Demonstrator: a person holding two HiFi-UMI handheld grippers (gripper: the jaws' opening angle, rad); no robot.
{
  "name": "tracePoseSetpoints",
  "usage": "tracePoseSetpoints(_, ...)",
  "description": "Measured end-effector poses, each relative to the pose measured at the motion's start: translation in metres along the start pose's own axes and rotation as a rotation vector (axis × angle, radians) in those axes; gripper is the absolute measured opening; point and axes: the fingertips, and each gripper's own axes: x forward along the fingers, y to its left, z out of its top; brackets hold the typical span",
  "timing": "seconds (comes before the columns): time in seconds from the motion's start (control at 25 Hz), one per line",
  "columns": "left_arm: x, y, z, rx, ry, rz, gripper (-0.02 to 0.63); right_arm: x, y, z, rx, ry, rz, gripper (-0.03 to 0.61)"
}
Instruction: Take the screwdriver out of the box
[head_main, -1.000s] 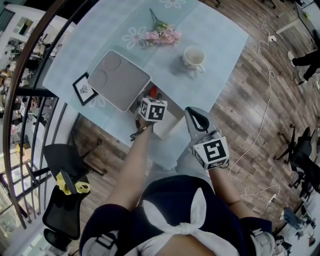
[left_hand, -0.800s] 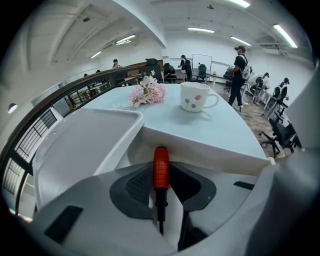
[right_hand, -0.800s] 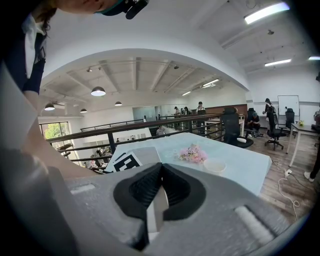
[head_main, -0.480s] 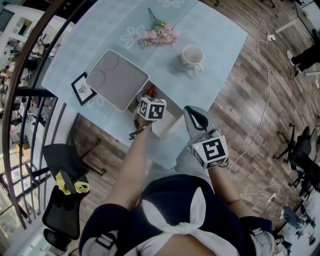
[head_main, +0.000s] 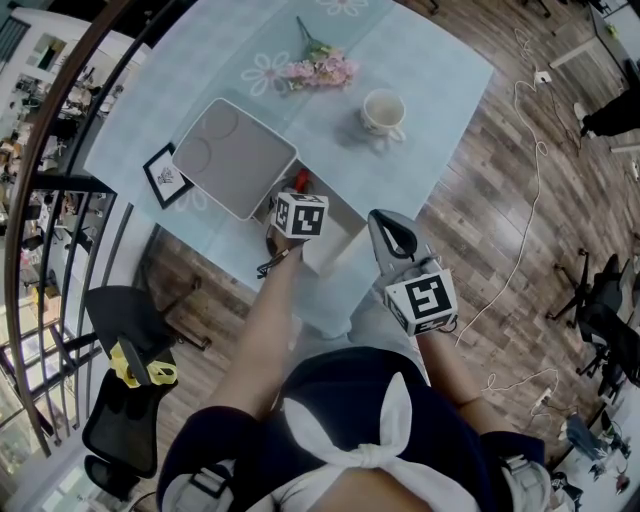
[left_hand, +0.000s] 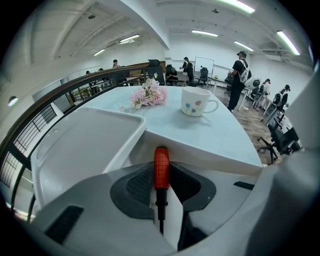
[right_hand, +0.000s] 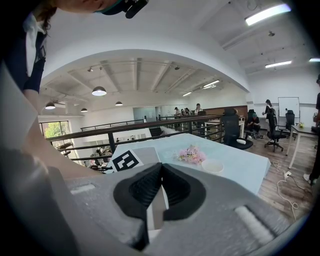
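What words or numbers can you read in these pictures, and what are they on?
No words or numbers can be read.
The left marker cube and right marker cube show black-and-white square patterns, not letters.
The framed card: dark drawing, any print too small to read.
The cup: coloured spots only.
The screwdriver handle: no print visible.

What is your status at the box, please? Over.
Left gripper shut on the screwdriver, at its orange handle. Right gripper shut, empty, held aside. Screwdriver not yet lifted clear of the box. Nothing in the way.
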Motion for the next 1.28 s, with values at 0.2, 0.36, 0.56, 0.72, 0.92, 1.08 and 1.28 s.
tracePoseSetpoints(0.2,-0.010,-0.001,0.006,-0.004,-0.008,0.000,0.107,0.000,0.002,0.002,-0.007,-0.004,0.004,-0.002)
tracePoseSetpoints(0.36,-0.017,-0.005,0.009,-0.013,-0.025,-0.004,0.107,-0.003,0.003,0.002,-0.008,-0.009,0.004,-0.002)
tracePoseSetpoints(0.56,-0.025,-0.007,0.013,-0.022,-0.039,-0.008,0.107,-0.006,0.005,0.002,-0.009,-0.015,0.004,-0.002)
tracePoseSetpoints(0.72,-0.034,-0.007,0.012,-0.025,-0.049,-0.012,0.107,-0.011,0.011,0.003,-0.016,-0.022,0.003,-0.002)
tracePoseSetpoints(0.92,-0.054,-0.011,0.020,-0.036,-0.075,-0.025,0.107,-0.018,0.015,0.009,-0.018,-0.033,0.005,-0.002)
tracePoseSetpoints(1.08,-0.067,-0.013,0.026,-0.033,-0.103,-0.033,0.107,-0.023,0.016,0.010,-0.024,-0.038,0.000,-0.002)
tracePoseSetpoints(1.28,-0.086,-0.016,0.031,-0.037,-0.141,-0.045,0.107,-0.030,0.022,0.015,-0.039,-0.050,-0.002,-0.002)
